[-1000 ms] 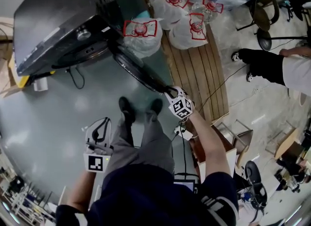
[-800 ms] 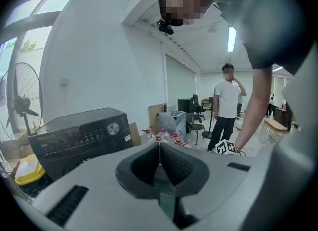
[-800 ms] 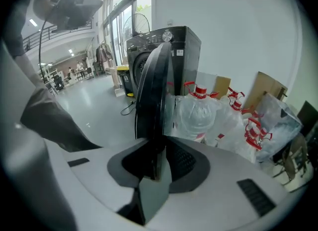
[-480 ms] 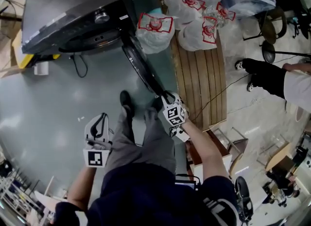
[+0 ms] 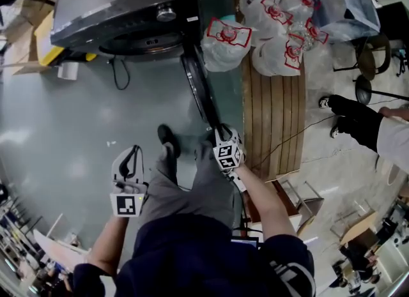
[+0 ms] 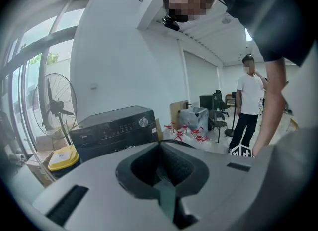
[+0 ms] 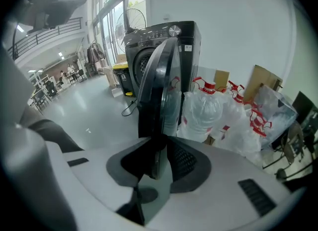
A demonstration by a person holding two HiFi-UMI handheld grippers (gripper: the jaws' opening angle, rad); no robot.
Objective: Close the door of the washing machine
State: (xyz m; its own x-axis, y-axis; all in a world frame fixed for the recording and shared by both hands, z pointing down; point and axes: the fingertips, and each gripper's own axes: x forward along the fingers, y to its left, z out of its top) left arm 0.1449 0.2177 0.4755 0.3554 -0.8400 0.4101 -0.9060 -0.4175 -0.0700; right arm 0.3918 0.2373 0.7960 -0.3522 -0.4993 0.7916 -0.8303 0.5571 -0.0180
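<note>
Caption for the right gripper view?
Right gripper holds the edge of the washing machine door, jaws just eased slightly wider.

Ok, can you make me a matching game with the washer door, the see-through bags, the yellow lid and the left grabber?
Things:
1 door
2 bags
3 yellow lid
4 left gripper

States:
A holds nothing
B clear, with red labels
C on the washing machine's side away from the bags
D edge between the right gripper's jaws

Pairs: 1-D, 2-B, 3-C, 4-A
</note>
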